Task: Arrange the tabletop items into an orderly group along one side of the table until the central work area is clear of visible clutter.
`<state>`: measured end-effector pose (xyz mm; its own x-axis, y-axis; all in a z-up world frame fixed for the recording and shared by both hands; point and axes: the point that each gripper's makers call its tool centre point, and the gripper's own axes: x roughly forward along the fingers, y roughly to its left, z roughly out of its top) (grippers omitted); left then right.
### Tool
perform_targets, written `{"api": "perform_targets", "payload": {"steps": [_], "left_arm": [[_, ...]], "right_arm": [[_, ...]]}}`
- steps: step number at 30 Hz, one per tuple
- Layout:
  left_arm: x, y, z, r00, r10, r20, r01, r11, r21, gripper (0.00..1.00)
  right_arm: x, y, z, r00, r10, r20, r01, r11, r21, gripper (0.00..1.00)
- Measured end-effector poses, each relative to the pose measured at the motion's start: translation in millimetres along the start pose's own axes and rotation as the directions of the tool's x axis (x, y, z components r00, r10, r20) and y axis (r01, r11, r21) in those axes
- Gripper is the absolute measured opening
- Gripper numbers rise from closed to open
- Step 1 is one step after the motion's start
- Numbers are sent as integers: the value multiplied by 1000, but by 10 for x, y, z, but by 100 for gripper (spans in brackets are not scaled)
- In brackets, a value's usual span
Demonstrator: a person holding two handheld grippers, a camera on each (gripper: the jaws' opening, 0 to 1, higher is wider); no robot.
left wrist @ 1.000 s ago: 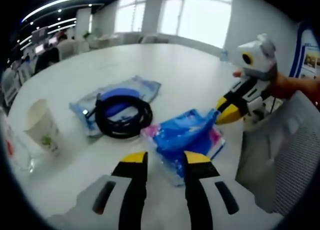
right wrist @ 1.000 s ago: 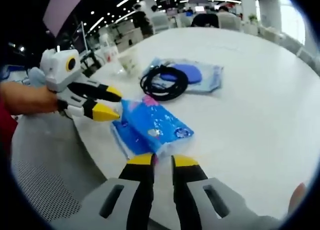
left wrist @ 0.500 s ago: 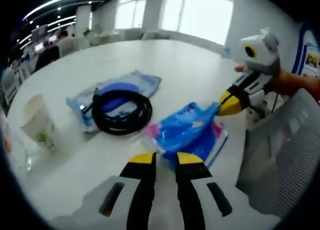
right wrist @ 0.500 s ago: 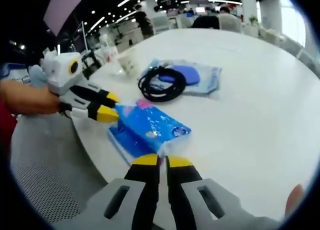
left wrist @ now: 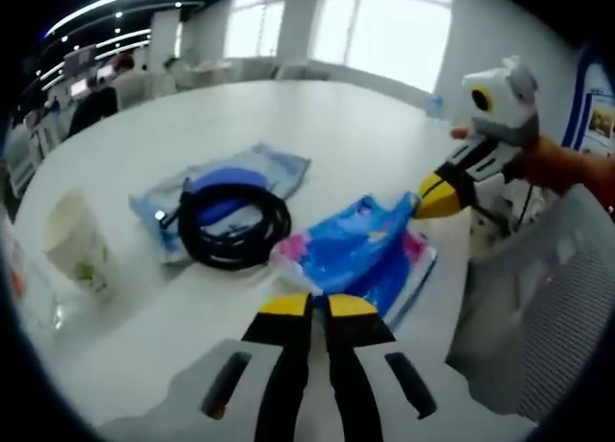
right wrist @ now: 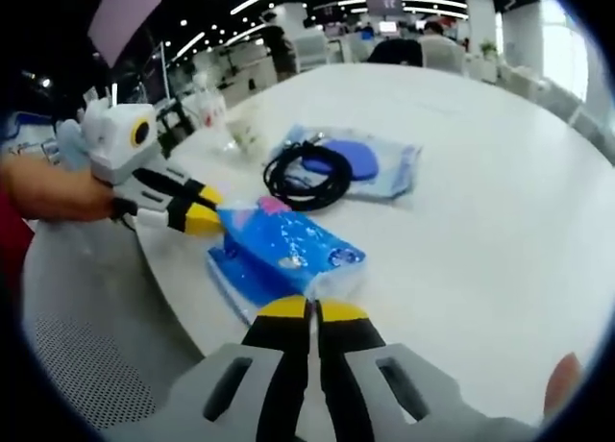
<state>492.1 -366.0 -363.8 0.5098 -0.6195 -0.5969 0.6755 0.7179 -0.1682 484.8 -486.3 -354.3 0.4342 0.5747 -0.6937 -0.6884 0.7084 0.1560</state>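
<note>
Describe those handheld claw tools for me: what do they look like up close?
Each gripper has two long black jaws with bright yellow tips, rising from a pale grey body with dark slots. Seen across the table, the right gripper and the left gripper each carry a white-grey box with a yellow-ringed round lens. Near the left one, a red sleeve shows.

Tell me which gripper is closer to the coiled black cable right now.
Left. The left gripper is shut on the blue packet at the end beside the black cable; the right gripper is shut on the packet's far end, away from the cable.
</note>
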Motion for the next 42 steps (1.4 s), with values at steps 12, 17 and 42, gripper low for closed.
{"api": "perform_targets", "payload": {"steps": [12,17,42], "left_arm": [[63,-8,505,997,0,72,-3,999,44,0],[136,-44,751,995,-7,104,0,998,64,0],[750,-108,1593,982,-2,188,-15,996,90,0]], "right_arm": [[-233,-256,311,997,-52,56,54,998,-32,2],[-384,-427,452,993,-84,85,88,995,-38,1],[-661,-1323,715,970,-196,141,206,977,-59,1]]}}
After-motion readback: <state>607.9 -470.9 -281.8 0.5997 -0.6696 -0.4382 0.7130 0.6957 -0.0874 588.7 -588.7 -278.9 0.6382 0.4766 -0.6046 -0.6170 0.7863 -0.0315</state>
